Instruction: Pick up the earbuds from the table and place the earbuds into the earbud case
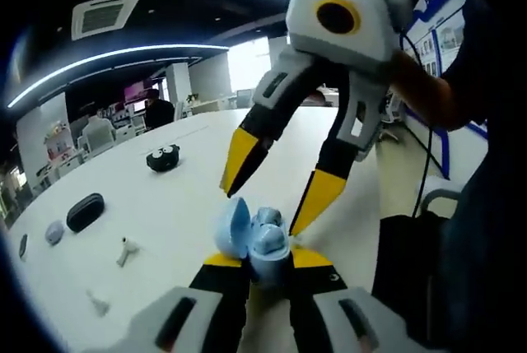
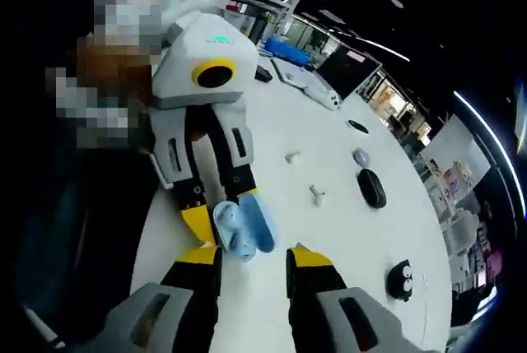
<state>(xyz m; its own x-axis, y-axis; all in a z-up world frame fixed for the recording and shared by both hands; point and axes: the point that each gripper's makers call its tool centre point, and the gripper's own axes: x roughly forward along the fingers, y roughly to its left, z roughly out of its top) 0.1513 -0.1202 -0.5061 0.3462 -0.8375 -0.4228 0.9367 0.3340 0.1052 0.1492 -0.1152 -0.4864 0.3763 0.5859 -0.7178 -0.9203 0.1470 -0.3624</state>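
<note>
A light blue earbud case (image 1: 257,236) with its lid up sits between the jaws of my left gripper (image 1: 265,259), which is shut on it. My right gripper (image 1: 259,211) comes down from the upper right, open, with its yellow fingertips (image 1: 239,160) just above the case and to either side of it. In the right gripper view the case (image 2: 244,225) lies just ahead of my open right gripper (image 2: 255,256), with the left gripper (image 2: 224,223) holding it from the left. Two white earbuds (image 1: 125,250) (image 1: 97,302) lie apart on the white table (image 1: 181,197); they appear again as earbuds (image 2: 291,156) (image 2: 317,195).
A black oval case (image 2: 372,187), a small grey object (image 2: 361,156), a black toy with eyes (image 2: 399,279) and a flat black oval (image 2: 356,127) lie farther out on the table (image 2: 329,238). A person's sleeve (image 1: 486,205) is on the right.
</note>
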